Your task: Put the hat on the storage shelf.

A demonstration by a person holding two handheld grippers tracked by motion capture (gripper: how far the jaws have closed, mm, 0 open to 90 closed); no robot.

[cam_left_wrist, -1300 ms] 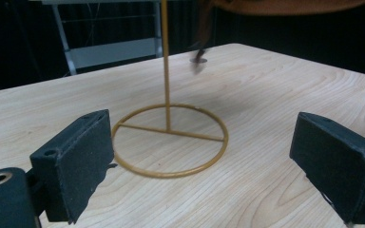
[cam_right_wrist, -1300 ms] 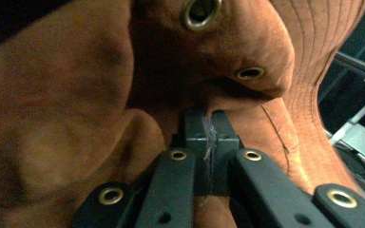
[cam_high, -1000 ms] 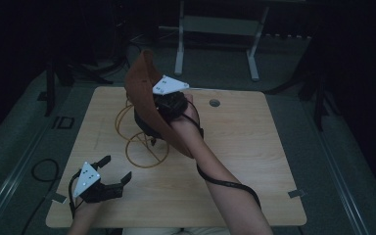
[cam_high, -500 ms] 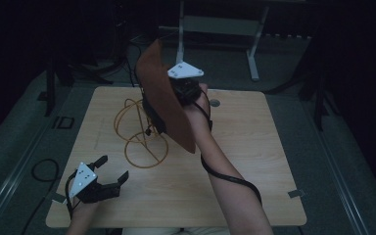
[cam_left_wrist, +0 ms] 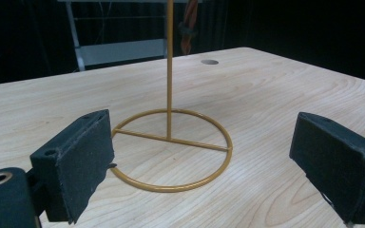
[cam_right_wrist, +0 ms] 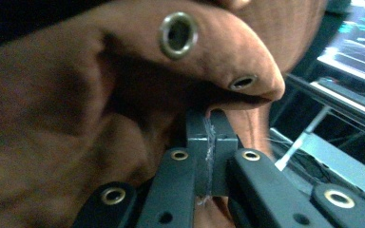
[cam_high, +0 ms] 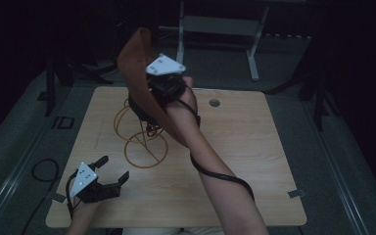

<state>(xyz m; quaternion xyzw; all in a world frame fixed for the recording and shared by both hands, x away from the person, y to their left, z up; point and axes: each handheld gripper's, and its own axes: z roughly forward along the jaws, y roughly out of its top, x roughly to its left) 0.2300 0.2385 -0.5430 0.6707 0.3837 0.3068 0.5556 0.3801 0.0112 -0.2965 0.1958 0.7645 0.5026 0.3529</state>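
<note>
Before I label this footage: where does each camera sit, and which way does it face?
High view: above the person's side, looking forward and down on the wooden table; forearms, left gripper and raised right gripper show.
Left gripper view: low over the table, facing the gold wire stand between its open jaws.
Right gripper view: along shut jaws pinching the brown fabric.
Shared: the stand in high and left gripper views; the fabric in high and right gripper views.

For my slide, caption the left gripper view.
Open left gripper faces a gold wire stand on the wooden table.
</note>
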